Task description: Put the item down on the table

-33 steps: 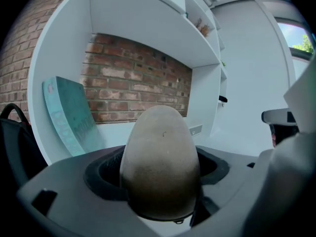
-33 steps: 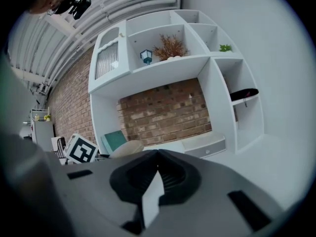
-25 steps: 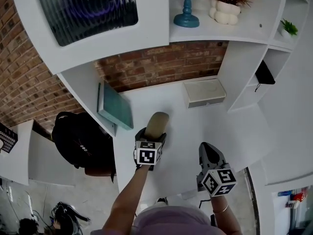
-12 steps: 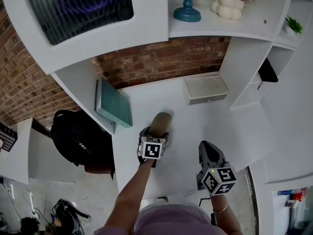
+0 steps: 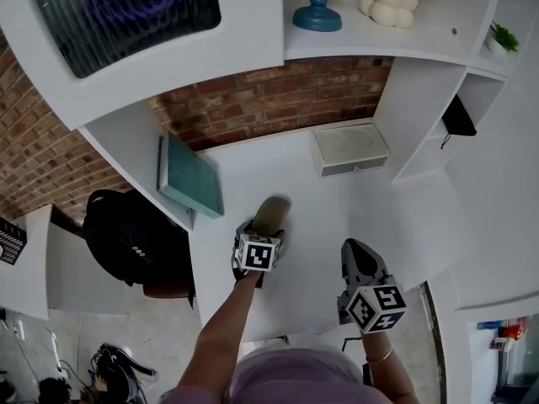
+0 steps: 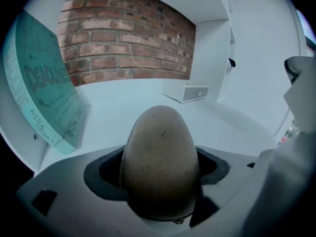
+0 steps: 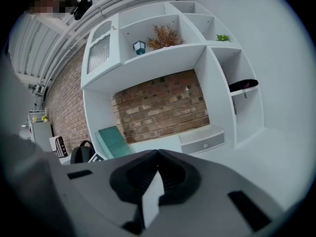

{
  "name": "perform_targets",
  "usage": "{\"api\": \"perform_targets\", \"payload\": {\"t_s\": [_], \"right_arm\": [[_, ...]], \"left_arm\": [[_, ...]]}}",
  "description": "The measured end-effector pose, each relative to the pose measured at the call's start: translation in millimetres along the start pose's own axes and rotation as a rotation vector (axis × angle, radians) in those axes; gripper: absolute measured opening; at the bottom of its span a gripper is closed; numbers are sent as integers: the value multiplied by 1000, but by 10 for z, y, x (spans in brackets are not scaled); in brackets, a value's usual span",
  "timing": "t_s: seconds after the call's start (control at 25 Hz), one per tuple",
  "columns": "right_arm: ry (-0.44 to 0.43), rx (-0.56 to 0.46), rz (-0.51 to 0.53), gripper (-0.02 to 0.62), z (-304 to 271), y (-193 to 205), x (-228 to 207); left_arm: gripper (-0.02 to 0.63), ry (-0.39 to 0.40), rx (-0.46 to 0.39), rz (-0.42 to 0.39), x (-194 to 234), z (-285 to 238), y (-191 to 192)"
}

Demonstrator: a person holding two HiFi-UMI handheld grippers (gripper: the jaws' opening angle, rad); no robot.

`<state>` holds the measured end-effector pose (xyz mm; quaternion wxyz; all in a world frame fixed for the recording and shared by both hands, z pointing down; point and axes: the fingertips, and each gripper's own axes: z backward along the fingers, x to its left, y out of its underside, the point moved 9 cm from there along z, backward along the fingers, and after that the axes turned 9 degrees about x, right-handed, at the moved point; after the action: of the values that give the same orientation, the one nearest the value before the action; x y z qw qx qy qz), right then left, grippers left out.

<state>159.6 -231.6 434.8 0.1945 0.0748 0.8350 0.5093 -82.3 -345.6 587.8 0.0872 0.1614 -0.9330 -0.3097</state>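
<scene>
At table (image 5: 404, 217), left claw (image 5: 263, 232) gripping brown oval item (image 6: 160, 167), right claw (image 5: 358, 255) closed

White table (image 5: 383, 217), teal book (image 5: 190, 178), drawer box (image 5: 349, 148)

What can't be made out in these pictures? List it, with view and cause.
Underside of the brown egg-shaped item: hidden by the left gripper in both its view and the head view, so contact with the table is unclear.
Teal book small print: blurred, left gripper view.
Blue stand: top cut off, head view.
</scene>
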Motion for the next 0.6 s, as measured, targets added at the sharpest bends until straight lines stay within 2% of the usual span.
{"api": "perform_targets", "payload": {"t_s": [0.4,0.6], "right_arm": [[4,2,-13,2,29,27,-6],[-4,3,-14,2,55,31,14]], "left_arm": [[385,13,18,-55,-33,-23,7],[392,27,24,-57,-38,-34,8]]}}
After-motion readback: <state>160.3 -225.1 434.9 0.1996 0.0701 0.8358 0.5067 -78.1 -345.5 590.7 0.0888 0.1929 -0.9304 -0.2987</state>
